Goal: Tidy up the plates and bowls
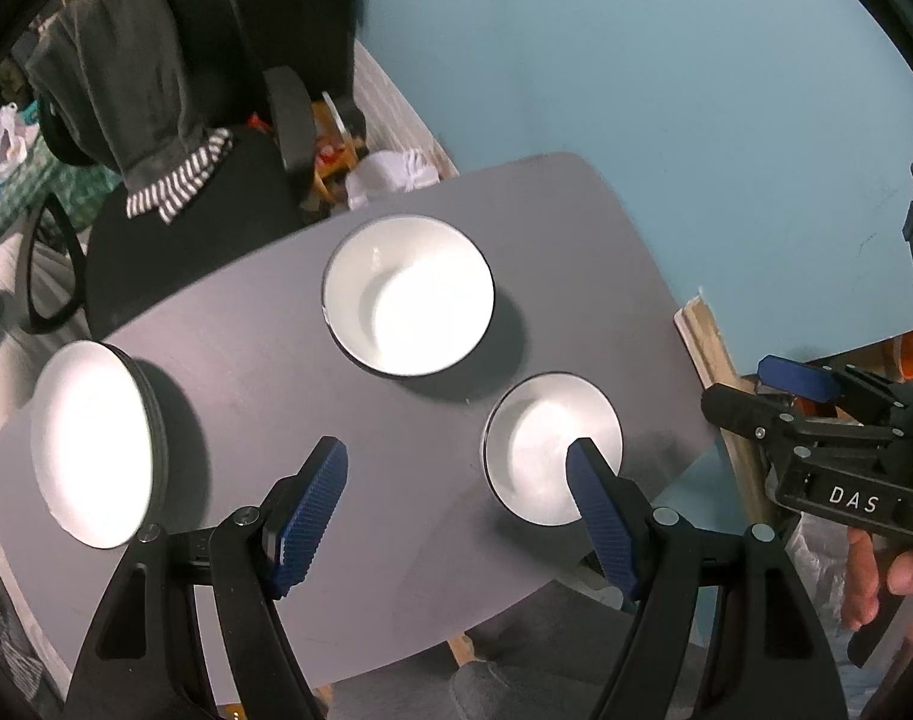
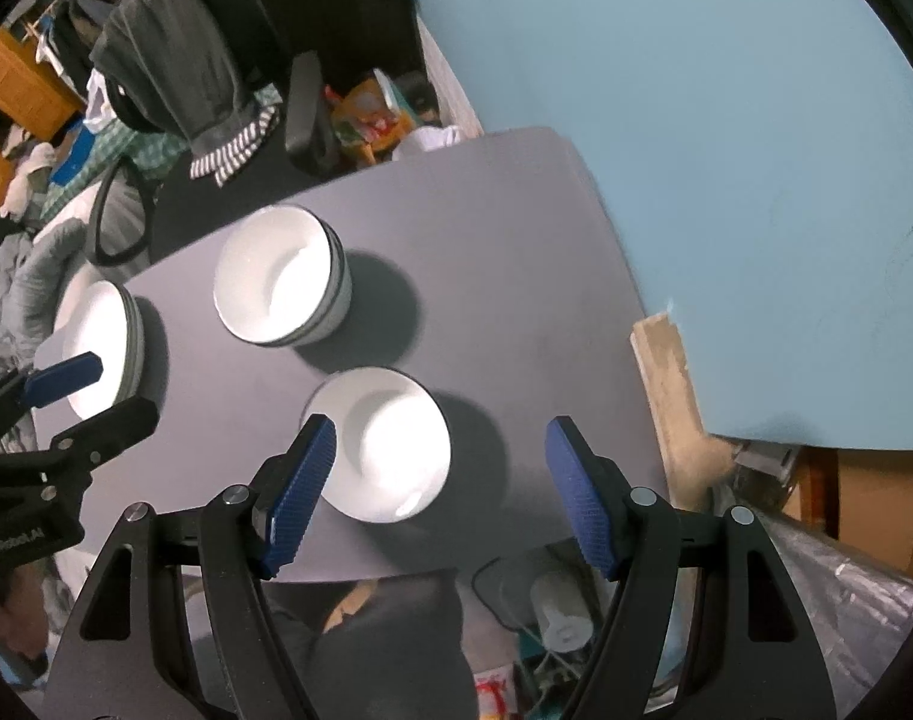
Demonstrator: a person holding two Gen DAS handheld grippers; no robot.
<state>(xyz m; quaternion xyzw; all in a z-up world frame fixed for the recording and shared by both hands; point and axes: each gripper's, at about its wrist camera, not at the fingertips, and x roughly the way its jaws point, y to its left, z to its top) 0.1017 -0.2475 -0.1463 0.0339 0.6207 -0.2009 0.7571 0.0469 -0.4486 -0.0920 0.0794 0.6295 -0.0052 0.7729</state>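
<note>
Bowls [image 1: 407, 294] sat apart on the worktop [image 1: 264, 360]. Both claws, left [image 1: 456, 516] and right [image 2: 441, 495], hung released, empty. Best approach: straddle one rim squarely.

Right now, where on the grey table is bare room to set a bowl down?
Bare grey tabletop lies along the blue wall, behind the single white bowl. The stacked white bowls and the stack of white plates crowd the chair side.
</note>
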